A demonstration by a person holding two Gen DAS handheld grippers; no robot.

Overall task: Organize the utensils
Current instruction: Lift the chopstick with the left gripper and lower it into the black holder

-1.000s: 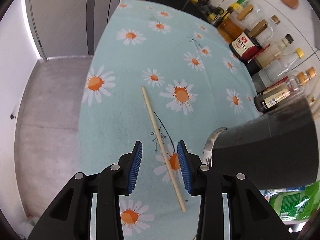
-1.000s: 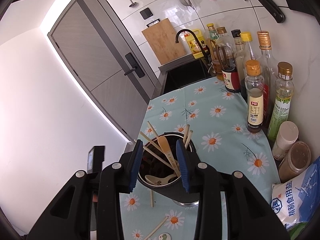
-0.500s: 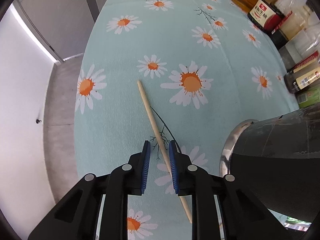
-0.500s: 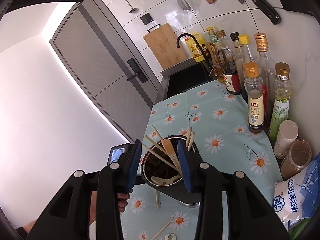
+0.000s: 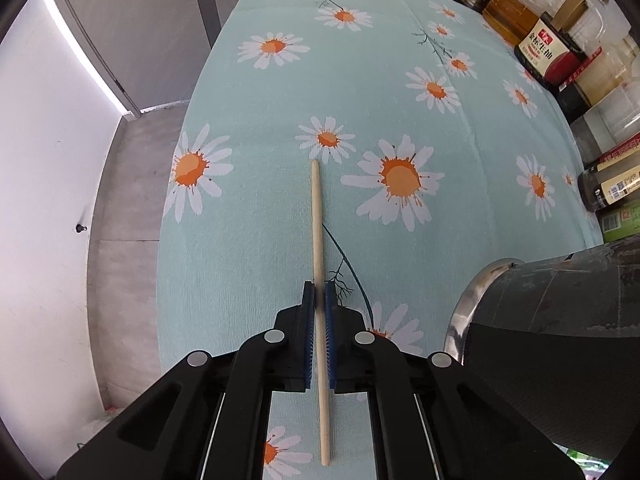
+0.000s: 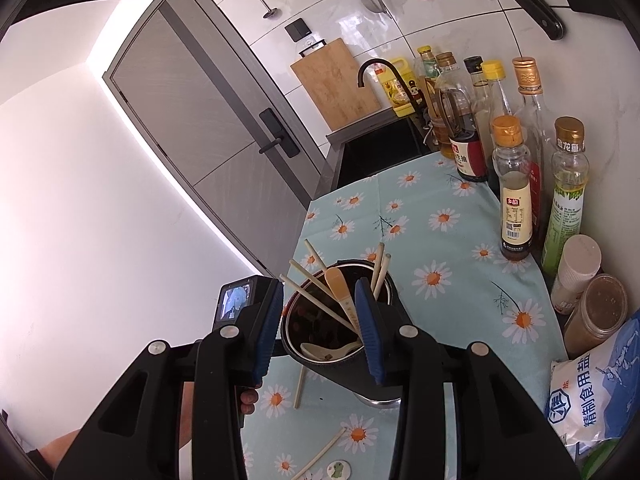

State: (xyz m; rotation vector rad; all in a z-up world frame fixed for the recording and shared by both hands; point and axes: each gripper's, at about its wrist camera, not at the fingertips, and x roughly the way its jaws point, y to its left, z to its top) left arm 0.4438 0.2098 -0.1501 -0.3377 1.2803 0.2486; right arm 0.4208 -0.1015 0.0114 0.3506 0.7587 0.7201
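Note:
My left gripper (image 5: 319,294) is shut on a pale wooden chopstick (image 5: 317,216) that lies along the daisy tablecloth (image 5: 280,92), gripped near its middle. The dark utensil holder (image 5: 552,304) stands just to its right. In the right wrist view the holder (image 6: 340,344) contains several chopsticks, a wooden spoon (image 6: 340,288) and a white spoon. My right gripper (image 6: 318,322) is open and empty, above the holder's mouth. Another chopstick (image 6: 299,388) lies by the holder's base and one more (image 6: 320,452) lies nearer.
Sauce and oil bottles (image 6: 516,184) line the right wall, with jars (image 6: 596,316) and a salt bag (image 6: 592,392). A sink with a black tap (image 6: 380,72) and a cutting board (image 6: 336,84) are at the far end. The table's left edge drops to the floor (image 5: 128,200).
My left gripper has closed from wide open onto the chopstick, which now lies straight between the fingers. My right gripper has stayed open over the holder, rising slightly.

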